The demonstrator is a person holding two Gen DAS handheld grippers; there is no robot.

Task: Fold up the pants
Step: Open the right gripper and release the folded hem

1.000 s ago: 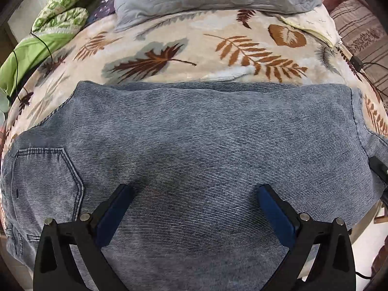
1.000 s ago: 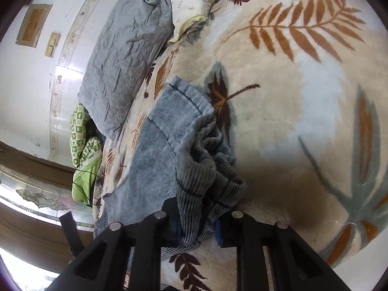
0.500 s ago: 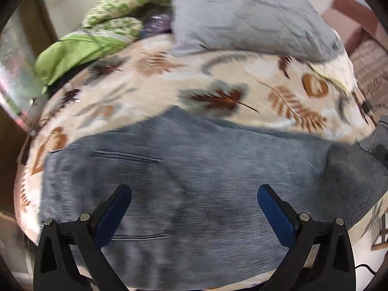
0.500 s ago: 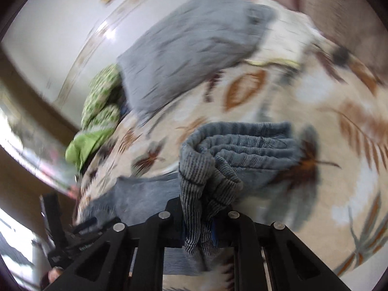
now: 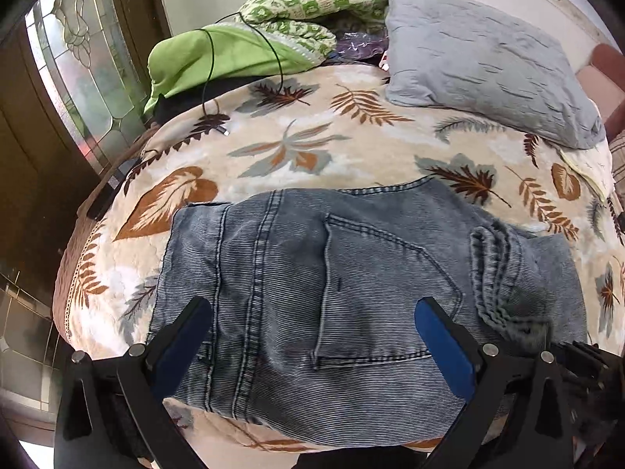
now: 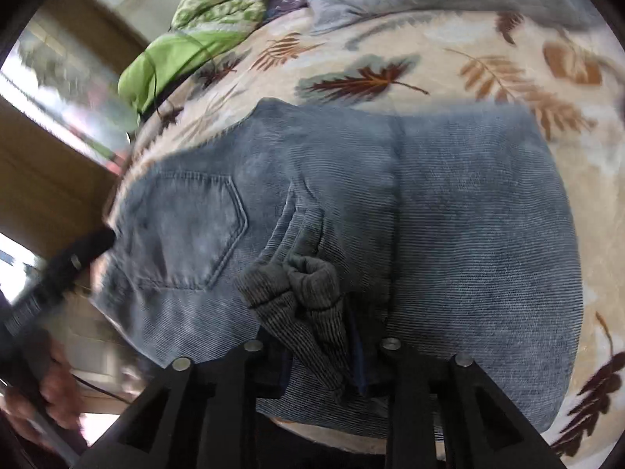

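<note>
Right wrist view smeared by motion; the hand (image 6: 43,398) at the lower left edge is a blur, partly cut off, what it holds unreadable. Near edge of the pants (image 5: 351,297) runs out under the left gripper (image 5: 312,336), hidden by its black frame. Bunched cuff (image 6: 308,312) sits between the opening jaws of the right gripper (image 6: 320,355); pad contact cannot be told. Small objects behind the grey pillow (image 5: 488,54) too crowded to name.
</note>
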